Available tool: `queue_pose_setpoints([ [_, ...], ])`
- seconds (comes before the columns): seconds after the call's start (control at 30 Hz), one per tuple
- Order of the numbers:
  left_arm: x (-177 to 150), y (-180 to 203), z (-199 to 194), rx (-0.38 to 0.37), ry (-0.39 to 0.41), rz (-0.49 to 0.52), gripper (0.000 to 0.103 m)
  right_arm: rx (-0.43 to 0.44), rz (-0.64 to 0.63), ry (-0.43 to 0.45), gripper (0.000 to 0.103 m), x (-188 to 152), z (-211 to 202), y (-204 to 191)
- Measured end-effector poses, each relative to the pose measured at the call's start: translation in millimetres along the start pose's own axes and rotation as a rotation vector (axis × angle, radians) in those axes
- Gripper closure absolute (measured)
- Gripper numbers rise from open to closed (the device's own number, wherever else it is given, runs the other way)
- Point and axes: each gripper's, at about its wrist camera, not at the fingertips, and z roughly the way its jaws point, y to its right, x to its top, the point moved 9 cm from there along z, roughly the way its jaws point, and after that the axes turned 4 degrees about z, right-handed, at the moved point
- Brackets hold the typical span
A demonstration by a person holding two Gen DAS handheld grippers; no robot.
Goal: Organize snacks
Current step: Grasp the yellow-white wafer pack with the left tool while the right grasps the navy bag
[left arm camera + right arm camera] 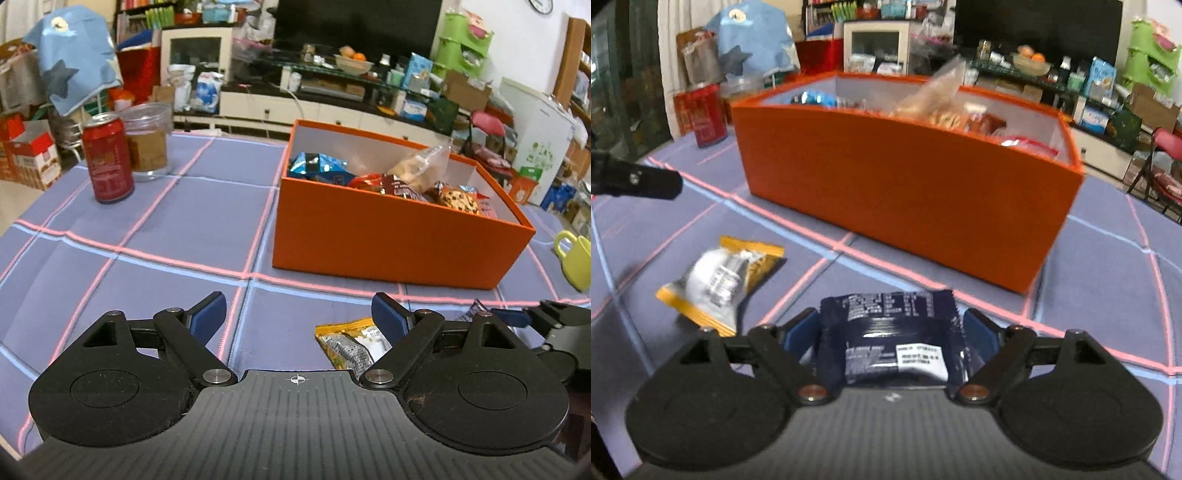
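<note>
The near end of the dark blue snack packet [890, 339] goes under the body of the right gripper [890, 328], between its jaws, and whether the pads press on it cannot be told. In the left wrist view, the right finger [391, 321] of the left gripper [299, 314] covers part of the yellow snack packet [347, 347]. Far to the right of those jaws, the green mug [576, 258] is cut by the picture's edge.

an open orange box [388, 240] stood on the table, heaped with snack packets. near it a yellow packet [724, 280] lay flat; a dark blue packet [890, 339] lay alongside.
</note>
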Motion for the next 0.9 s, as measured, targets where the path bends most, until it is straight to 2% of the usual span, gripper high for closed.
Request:
queue_pose_setpoints([
  [0.17,-4,0,4,-0.017,-0.034,-0.005,0.025,0.027,-0.004,0.010,0.013,-1,1,-4],
  [0.3,-16,11,14,-0.081,-0.100,-0.063,0.023,0.026,0.009,0.038,0.013,-3,1,-4],
  [0.47,-25,34,28,-0.065,-0.131,0.005,0.023,0.020,0.014,0.030,0.013,-3,0,-6],
  [0.57,-30,46,35,-0.092,-0.150,0.007,0.023,0.025,0.012,0.052,0.013,-4,0,-6],
  [0.6,-32,48,39,-0.097,-0.158,0.004,0.024,0.026,0.012,0.055,0.013,-4,0,-7],
  [0.7,-37,50,50,-0.099,-0.182,0.002,0.038,0.030,0.009,0.058,0.013,-4,0,-7],
  [0.8,-36,53,52,-0.067,-0.162,0.047,0.047,0.035,0.006,0.051,0.013,-4,0,-6],
  [0.9,-37,54,52,-0.061,-0.157,0.065,0.047,0.036,0.004,0.057,0.013,-5,0,-6],
])
